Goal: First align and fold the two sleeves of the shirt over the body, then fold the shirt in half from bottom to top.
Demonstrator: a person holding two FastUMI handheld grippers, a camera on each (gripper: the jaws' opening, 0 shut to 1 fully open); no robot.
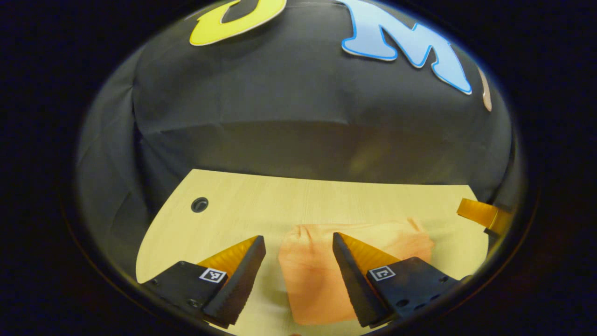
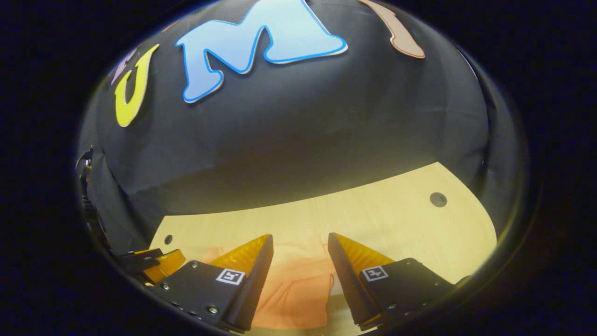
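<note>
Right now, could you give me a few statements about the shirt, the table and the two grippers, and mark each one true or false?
1. The orange shirt lies on the light wooden table. True.
2. The left gripper is shut on the shirt. False: its fingers stand apart with nothing held between them, above the cloth.
3. The right gripper is open. True.
4. The shirt is spread out flat with both sleeves stretched to the sides. False: it lies as a compact folded bundle.
5. The table has a round hole in its top. True.
</note>
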